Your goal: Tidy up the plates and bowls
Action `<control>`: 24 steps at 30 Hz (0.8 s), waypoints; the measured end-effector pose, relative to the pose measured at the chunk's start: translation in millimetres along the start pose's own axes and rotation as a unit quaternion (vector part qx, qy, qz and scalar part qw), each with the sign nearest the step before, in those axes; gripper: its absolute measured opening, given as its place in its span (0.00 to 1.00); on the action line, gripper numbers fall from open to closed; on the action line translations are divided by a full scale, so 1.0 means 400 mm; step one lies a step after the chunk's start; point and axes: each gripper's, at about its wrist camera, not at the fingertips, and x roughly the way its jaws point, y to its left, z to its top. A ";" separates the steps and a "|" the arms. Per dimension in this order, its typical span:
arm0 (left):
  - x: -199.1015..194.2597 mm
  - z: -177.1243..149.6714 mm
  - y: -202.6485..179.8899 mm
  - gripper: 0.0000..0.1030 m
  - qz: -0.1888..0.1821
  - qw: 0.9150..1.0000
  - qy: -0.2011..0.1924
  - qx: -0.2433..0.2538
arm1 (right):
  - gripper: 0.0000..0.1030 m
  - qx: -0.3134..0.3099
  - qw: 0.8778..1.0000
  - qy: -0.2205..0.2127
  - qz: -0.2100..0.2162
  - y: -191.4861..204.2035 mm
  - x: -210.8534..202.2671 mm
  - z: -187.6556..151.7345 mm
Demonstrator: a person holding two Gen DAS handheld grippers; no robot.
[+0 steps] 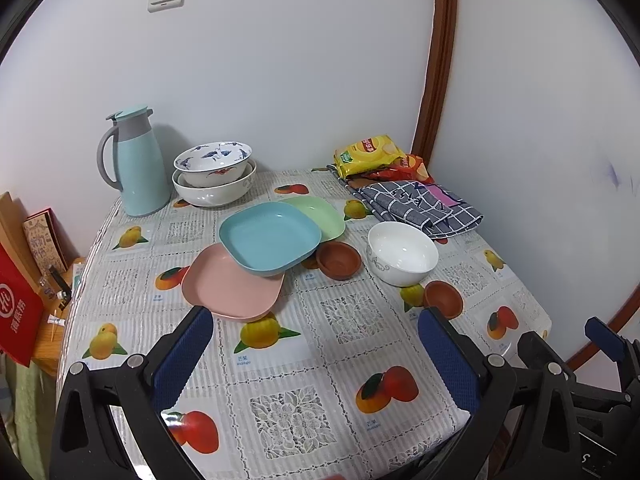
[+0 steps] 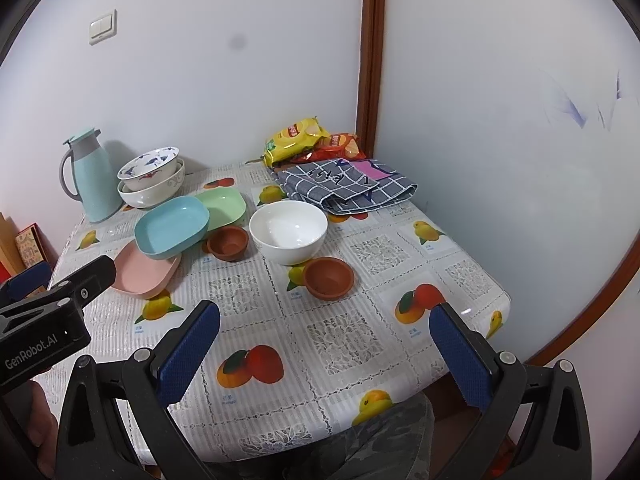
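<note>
A blue plate (image 1: 270,236) rests tilted on a pink plate (image 1: 232,286) and a green plate (image 1: 322,212). A white bowl (image 1: 402,252) stands to their right, with two small brown bowls (image 1: 339,260) (image 1: 443,298) near it. A patterned bowl (image 1: 213,160) sits nested in a larger white bowl (image 1: 214,190) at the back. My left gripper (image 1: 316,340) is open and empty above the table's front. My right gripper (image 2: 326,332) is open and empty, in front of the nearer brown bowl (image 2: 329,278) and white bowl (image 2: 288,230).
A light blue thermos jug (image 1: 138,160) stands at the back left. Snack bags (image 1: 370,154) and a folded checked cloth (image 1: 420,206) lie at the back right by the wall. Boxes and a red bag (image 1: 18,312) sit left of the table.
</note>
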 end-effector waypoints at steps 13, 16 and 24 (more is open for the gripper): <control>0.025 0.044 0.006 1.00 -0.031 0.999 0.008 0.014 | 1.00 -0.016 1.000 -0.008 -0.012 0.015 0.002 0.017; 0.025 0.050 0.004 1.00 -0.027 0.999 0.004 0.022 | 1.00 -0.008 1.000 -0.008 0.007 0.014 0.003 0.026; 0.041 0.079 0.029 1.00 -0.021 0.999 -0.002 0.034 | 1.00 0.010 1.000 0.007 0.011 0.022 0.026 0.040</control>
